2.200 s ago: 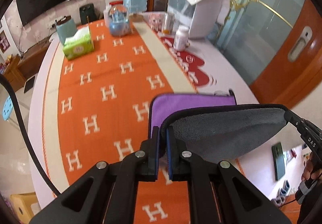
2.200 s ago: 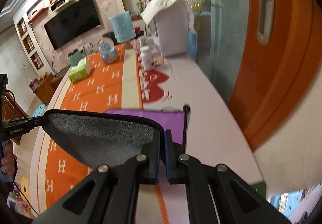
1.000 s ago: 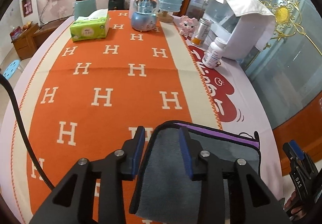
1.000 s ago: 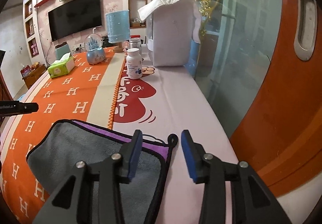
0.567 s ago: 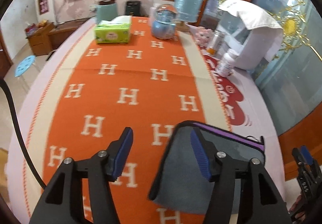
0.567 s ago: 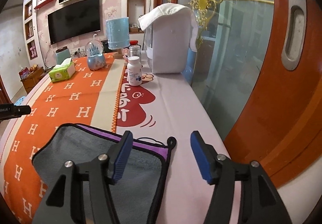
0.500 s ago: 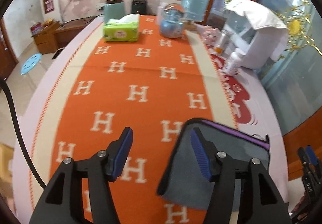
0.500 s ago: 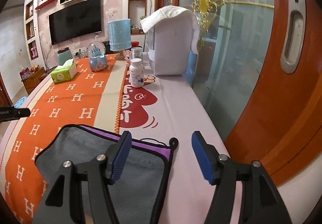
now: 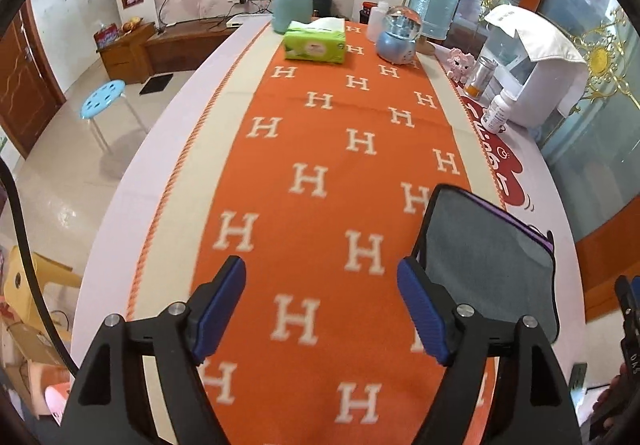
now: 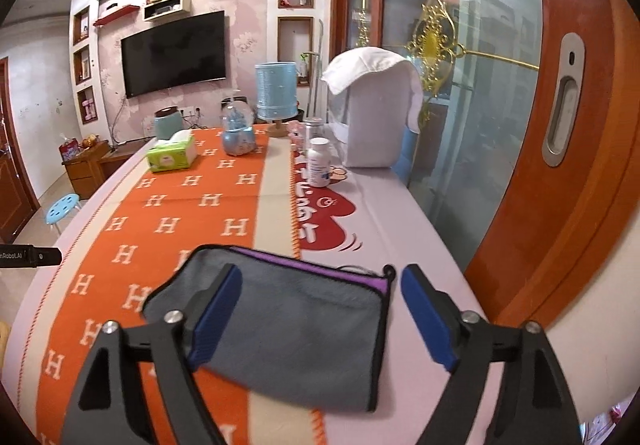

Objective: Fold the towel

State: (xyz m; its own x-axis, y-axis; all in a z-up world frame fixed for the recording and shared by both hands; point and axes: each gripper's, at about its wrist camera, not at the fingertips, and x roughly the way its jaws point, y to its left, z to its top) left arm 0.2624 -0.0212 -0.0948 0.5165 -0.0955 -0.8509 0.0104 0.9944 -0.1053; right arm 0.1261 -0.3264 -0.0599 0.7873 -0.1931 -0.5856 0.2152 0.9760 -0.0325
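On the orange runner, right at its edge, the towel now lies folded in half, grey side up with a purple strip peeking out. You've let go: both the left gripper and right gripper have jaws wide apart, holding nothing. First fold looks done. Count: one towel, two grippers.

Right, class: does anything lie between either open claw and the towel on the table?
Nothing visible does. The towel lies folded and flat just below the right claw, with only air between. The left claw hangs over the orange runner beside it; the towel sits to its right, unblocked.
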